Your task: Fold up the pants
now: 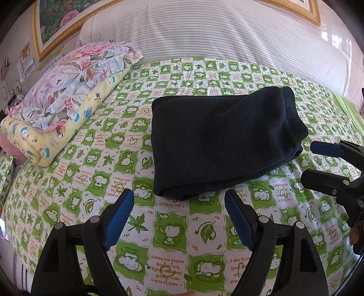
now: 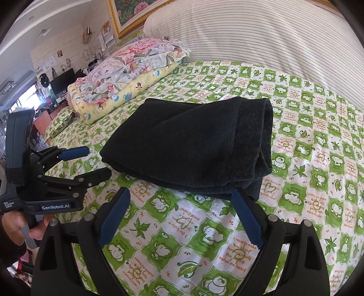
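Note:
The dark pants (image 1: 223,141) lie folded into a thick rectangle on the green-and-white printed bedspread (image 1: 173,230). My left gripper (image 1: 179,195) is open and empty, just short of the bundle's near edge. My right gripper (image 2: 180,193) is open and empty, its right fingertip close to the bundle's near corner. The pants also show in the right wrist view (image 2: 193,143). The right gripper shows at the right of the left wrist view (image 1: 309,161), open, beside the bundle. The left gripper shows at the left of the right wrist view (image 2: 95,161), open.
A floral pillow (image 1: 75,79) rests on a yellow folded quilt (image 1: 59,136) at the left of the bed. A striped headboard cushion (image 1: 204,34) runs along the back. A framed picture (image 1: 56,20) hangs above. Room furniture (image 2: 61,82) stands beyond the bed's left side.

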### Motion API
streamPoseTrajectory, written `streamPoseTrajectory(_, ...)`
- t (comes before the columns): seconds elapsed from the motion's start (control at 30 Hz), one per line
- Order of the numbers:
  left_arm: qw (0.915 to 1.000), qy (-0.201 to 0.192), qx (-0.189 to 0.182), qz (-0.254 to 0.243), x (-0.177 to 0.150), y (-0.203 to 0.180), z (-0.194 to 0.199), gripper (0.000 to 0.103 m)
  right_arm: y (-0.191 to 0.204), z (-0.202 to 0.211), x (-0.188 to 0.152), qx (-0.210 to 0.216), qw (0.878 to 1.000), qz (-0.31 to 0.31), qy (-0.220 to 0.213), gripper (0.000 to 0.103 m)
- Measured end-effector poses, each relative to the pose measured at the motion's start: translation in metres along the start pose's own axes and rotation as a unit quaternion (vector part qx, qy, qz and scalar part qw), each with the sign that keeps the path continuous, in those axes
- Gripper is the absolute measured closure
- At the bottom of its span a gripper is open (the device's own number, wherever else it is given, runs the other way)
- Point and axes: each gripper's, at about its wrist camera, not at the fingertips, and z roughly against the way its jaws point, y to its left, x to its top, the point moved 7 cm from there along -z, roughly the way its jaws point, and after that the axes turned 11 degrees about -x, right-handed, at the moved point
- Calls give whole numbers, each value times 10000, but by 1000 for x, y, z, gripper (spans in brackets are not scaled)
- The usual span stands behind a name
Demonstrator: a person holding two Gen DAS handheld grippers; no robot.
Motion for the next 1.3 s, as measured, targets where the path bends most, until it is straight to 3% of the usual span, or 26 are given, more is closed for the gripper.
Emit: streamPoseTrajectory(1.3,9993,43,72,-365,-2,-7,-7,18,-4,-4,-5,-65,9999,-79,37,11)
